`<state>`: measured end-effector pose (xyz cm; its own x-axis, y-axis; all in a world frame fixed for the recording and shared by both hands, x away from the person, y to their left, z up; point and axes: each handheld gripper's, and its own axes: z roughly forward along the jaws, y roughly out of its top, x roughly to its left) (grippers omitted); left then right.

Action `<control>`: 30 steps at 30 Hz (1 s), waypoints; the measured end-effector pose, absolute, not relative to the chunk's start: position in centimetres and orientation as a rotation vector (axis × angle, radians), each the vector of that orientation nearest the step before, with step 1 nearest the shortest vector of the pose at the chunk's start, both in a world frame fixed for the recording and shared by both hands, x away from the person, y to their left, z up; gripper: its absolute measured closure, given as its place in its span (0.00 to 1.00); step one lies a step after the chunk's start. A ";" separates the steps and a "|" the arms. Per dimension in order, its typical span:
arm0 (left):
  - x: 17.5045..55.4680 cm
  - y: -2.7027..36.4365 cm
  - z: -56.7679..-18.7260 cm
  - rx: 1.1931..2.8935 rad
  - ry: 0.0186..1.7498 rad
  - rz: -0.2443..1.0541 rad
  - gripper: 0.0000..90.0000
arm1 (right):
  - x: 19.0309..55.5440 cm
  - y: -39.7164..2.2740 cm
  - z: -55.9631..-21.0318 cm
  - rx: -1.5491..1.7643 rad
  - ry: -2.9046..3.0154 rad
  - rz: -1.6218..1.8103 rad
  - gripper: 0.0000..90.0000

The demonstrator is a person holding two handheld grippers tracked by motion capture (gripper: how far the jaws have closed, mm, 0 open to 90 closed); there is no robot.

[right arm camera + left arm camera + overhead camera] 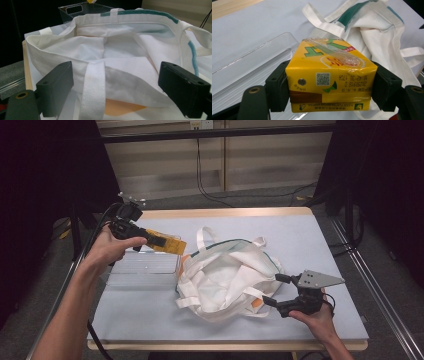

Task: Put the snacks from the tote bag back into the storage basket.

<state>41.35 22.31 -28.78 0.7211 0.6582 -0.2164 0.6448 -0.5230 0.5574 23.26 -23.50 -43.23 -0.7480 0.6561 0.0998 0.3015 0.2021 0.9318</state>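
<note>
High view: left gripper (159, 240) holds a yellow drink carton (167, 243) above a clear tray (142, 267), beside a white tote bag (227, 277) on the table (310, 240); right gripper (273, 290) at the bag's right edge, jaws apart.
Left gripper view: jaws clamped on the carton's sides; straw (334, 52) on top.
Right gripper view: jaws wide, bag rim and handle strap (93, 92) between them, contact unclear.

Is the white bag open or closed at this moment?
Open. In the right gripper view the bag's rim spreads wide and its pale inside shows. The high view shows its mouth gaping too.
</note>
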 end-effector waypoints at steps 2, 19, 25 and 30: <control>41.6 22.5 -28.8 2.293 1.001 0.026 0.31 | 23.3 -23.5 -43.3 0.901 2.164 1.561 0.14; 44.4 23.1 -28.8 2.354 1.175 0.022 0.31 | 23.4 -23.6 -43.3 0.894 2.172 1.554 0.15; 45.3 22.8 -29.5 2.387 1.245 0.001 0.31 | 23.4 -23.7 -43.4 0.899 2.173 1.554 0.14; 45.9 22.5 -29.9 2.389 1.286 -0.003 0.31 | 23.5 -23.7 -43.4 0.901 2.171 1.554 0.14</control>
<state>45.92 22.48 -29.90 0.5711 0.7964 -0.1988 0.7973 -0.4807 0.3650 23.45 -23.69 -43.40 -0.7486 0.6557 0.0981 0.3042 0.2083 0.9295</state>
